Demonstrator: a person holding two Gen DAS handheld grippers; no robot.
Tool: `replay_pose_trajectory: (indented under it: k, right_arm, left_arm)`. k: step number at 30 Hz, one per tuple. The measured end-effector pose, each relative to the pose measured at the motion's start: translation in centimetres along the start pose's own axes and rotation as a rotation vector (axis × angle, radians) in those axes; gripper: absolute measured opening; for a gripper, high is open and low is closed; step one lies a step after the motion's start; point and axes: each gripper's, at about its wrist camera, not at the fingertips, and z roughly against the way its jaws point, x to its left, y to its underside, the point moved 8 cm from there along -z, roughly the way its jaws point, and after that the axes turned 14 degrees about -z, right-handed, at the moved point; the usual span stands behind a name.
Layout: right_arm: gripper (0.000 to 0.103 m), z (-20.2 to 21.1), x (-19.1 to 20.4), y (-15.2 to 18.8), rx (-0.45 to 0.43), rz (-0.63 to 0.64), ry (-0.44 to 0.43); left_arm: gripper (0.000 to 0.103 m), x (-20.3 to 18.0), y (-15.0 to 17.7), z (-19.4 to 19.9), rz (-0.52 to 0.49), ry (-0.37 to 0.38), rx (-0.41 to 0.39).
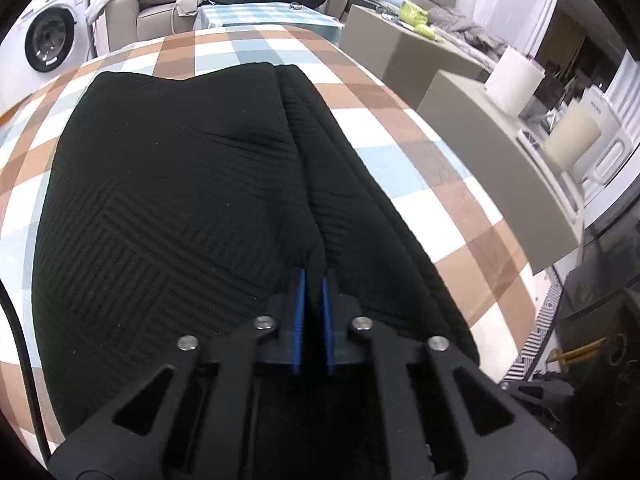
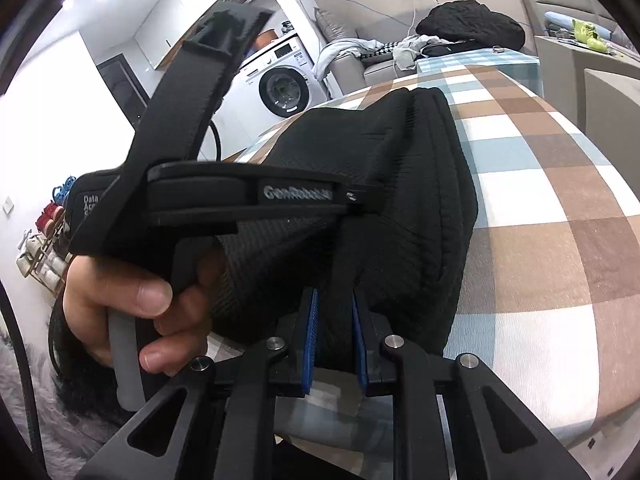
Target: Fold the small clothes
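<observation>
My left tool (image 1: 314,280) is clenched on a ridge of the black garment (image 1: 172,184), its blue pads pinching the fabric where two layers meet near the edge closest to me. The garment lies on the checked surface (image 1: 432,168), already doubled lengthwise: a broad ribbed panel on the left and a narrower folded strip lying along its right side. In the right wrist view, my left hand (image 2: 132,300) wraps the left tool's handle on the left of the picture, with the garment bunched up just past it. My right tool (image 2: 335,300) is grasping a thick bundle of the same cloth, pads pressed against it on both sides.

I judge the fold partly done: one lengthwise fold is in, and a crosswise fold and smoothing are probably still left.

Counting: one black garment in work, two tools, one hand in view, one checked surface. One washing machine (image 1: 48,36) stands beyond.
</observation>
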Motion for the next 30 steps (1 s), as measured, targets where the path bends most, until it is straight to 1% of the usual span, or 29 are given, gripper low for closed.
replay_pose_trajectory:
  k: [3,6,9,11,14,16,17,18,19,20,21,22,24,26,27,28,29,30]
  right_arm:
    - [0.016,0.0,0.0,-0.2,0.004,-0.006,-0.018]
    - [0.015,0.3,-0.2,-0.4,0.001,-0.032,-0.063]
    - [0.013,-0.3,-1.0,-0.3,0.031,-0.061,-0.05]
    - [0.013,-0.3,-1.0,-0.4,0.044,-0.081,-0.052]
    - [0.013,0.1,-1.4,-0.7,0.064,-0.112,-0.055]
    - [0.014,0.6,-1.8,-1.1,0.062,-0.159,-0.053]
    - [0.017,1.3,-2.1,-1.6,0.039,-0.189,-0.048]
    - [0.019,1.8,-2.4,-1.9,0.015,-0.198,-0.036]
    - [0.021,2.4,-2.8,-2.4,-0.021,-0.206,-0.01]
    - [0.03,2.6,-3.2,-2.7,-0.038,-0.214,0.003]
    - [0.037,2.8,-3.8,-2.9,-0.053,-0.239,0.015]
    - [0.043,2.7,-4.1,-3.1,-0.055,-0.253,0.016]
    - [0.043,2.0,-4.7,-3.2,-0.044,-0.271,0.035]
    - [0.04,0.9,-4.5,-3.2,-0.033,-0.231,0.081]
    - [0.034,0.6,-4.4,-3.2,-0.036,-0.208,0.104]
    - [0.019,0.4,-4.3,-3.4,-0.043,-0.195,0.122]
    - [0.01,0.4,-4.1,-3.5,-0.047,-0.179,0.137]
    - [0.007,0.6,-3.9,-3.9,-0.055,-0.167,0.131]
  left_arm:
    - [0.003,0.1,-0.5,0.8,0.013,0.022,-0.025]
    - [0.003,-0.1,-1.4,1.9,0.0,0.03,-0.058]
    - [0.003,0.0,-1.1,0.9,0.014,0.044,-0.034]
    - [0.003,0.4,-0.3,-0.2,0.043,0.071,-0.011]
    - [0.004,0.5,-0.3,0.0,0.061,0.097,-0.02]
    - [0.011,0.5,-0.2,0.5,0.049,0.095,-0.011]
    - [0.02,0.6,-0.1,0.9,0.04,0.091,-0.014]
    - [0.033,0.9,0.1,1.4,0.035,0.081,-0.021]
    - [0.04,1.3,0.2,2.0,0.037,0.068,-0.034]
    - [0.05,1.8,0.4,2.7,0.039,0.058,-0.052]
    - [0.056,2.3,0.7,3.4,0.044,0.05,-0.07]
    - [0.058,2.9,1.0,4.0,0.047,0.042,-0.079]
    - [0.059,4.3,1.9,5.1,0.055,0.006,-0.089]
    - [0.059,5.8,2.8,5.9,0.081,-0.02,-0.091]
    - [0.059,6.7,3.5,6.3,0.102,-0.032,-0.089]
    - [0.059,7.4,4.0,6.6,0.118,-0.038,-0.089]
    - [0.059,8.2,4.6,6.9,0.133,-0.044,-0.091]
    - [0.059,9.1,5.2,7.3,0.151,-0.058,-0.093]
